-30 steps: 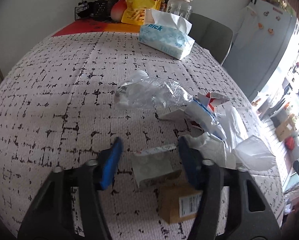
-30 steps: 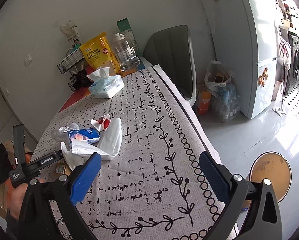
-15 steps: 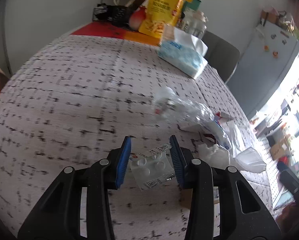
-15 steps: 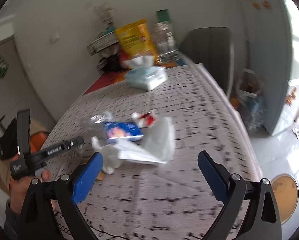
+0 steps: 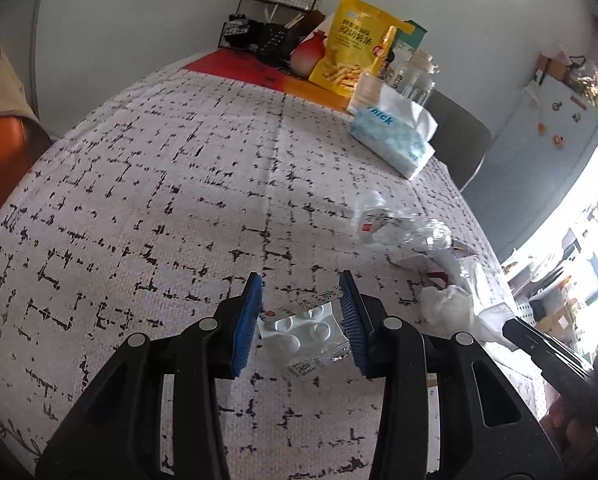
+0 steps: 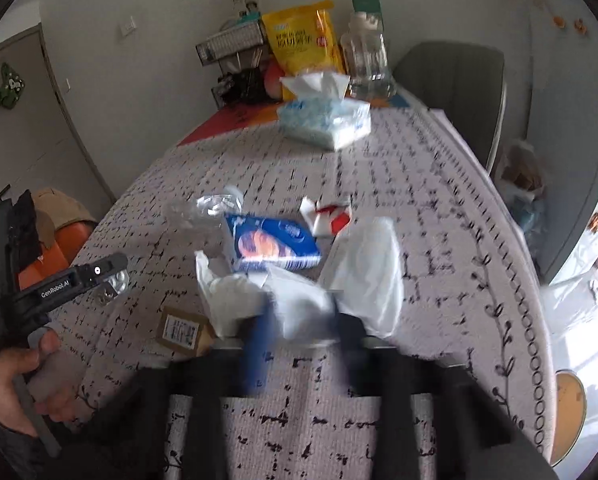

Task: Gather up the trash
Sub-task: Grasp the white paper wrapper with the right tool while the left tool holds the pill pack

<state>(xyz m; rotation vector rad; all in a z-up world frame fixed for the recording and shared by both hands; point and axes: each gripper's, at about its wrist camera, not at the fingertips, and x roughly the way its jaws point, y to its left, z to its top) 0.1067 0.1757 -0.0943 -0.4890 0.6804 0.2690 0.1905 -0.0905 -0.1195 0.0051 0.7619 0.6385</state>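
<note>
From the left wrist view, the left claw (image 5: 301,320) is narrowed onto a silver blister pack (image 5: 305,330), both blue pads (image 5: 246,322) pressing its edges, the pack lifted off the patterned surface (image 5: 159,208). Ahead and to the right of this claw lie a crushed clear plastic bottle (image 5: 399,228) and crumpled white wrappers (image 5: 451,304); farther beyond sits a blue tissue pack (image 5: 391,140).

From the right wrist view, the right claw (image 6: 303,328) has just been closing, its blurred jaws now narrow and pinching the near edge of a white plastic bag (image 6: 303,304). Just past it lie a blue snack packet (image 6: 271,244) and a red-and-white carton scrap (image 6: 329,216); to its left, a small brown box (image 6: 183,330). Far left, a hand (image 6: 27,380) carries the other claw with the blister pack
</note>
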